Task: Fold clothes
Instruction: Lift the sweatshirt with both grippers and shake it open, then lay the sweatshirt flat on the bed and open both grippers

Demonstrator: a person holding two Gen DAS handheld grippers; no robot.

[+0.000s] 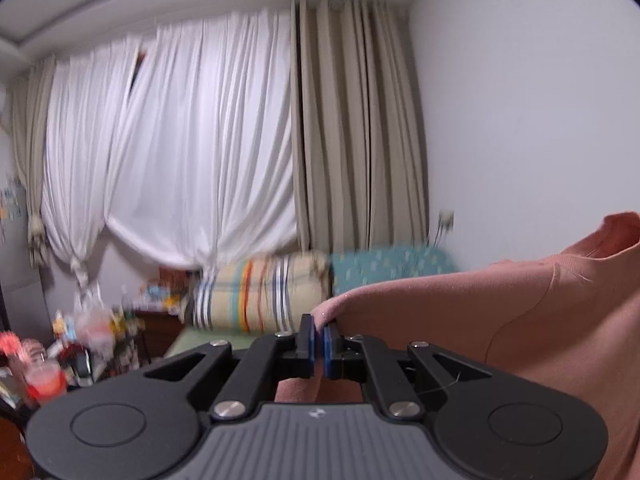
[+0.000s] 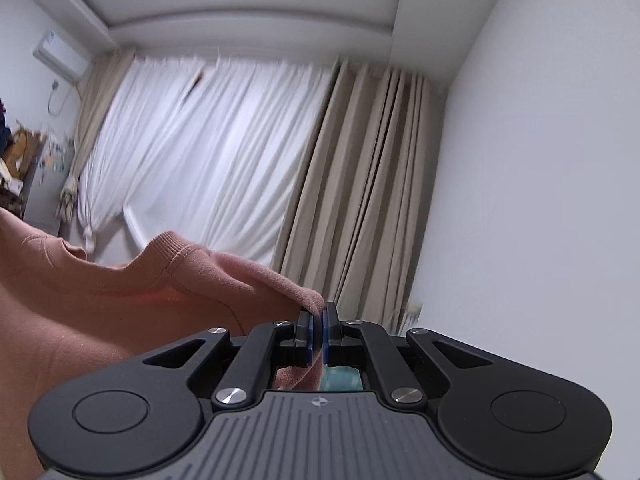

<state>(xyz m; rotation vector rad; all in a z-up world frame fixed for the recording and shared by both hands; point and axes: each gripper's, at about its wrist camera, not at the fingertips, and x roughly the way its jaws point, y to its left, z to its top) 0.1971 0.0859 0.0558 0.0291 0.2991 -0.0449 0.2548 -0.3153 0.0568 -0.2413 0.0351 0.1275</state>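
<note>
**Both grippers pinch a pink sweatshirt held up in the air**

In the left wrist view, the left gripper [image 1: 319, 326] sits at lower centre with its blue-padded fingers drawn almost together, a fold of the pink sweatshirt [image 1: 520, 320] clamped between them. The cloth bulges out just above the fingertips and spreads away to the lower right of the frame, where its ribbed collar stands open at the right edge. A further strip of the same cloth shows below the fingers, in the gap of the gripper body.

In the right wrist view, the right gripper [image 2: 319, 322] is likewise closed to a thin slit on the pink sweatshirt [image 2: 120, 300]. Here the garment fills the lower left of the frame, and the ribbed collar rises as a hump at centre left. A tail of fabric hangs down behind the fingers.

Behind, white curtains [image 1: 180, 140] and beige drapes [image 1: 352, 120] cover the upper middle of both views. A striped pillow [image 1: 260, 292] and a teal one [image 1: 392, 264] lie at centre in the left view, blurred, with a cluttered shelf [image 1: 80, 336] at lower left. An air conditioner [image 2: 60, 56] hangs at upper left in the right view.
</note>
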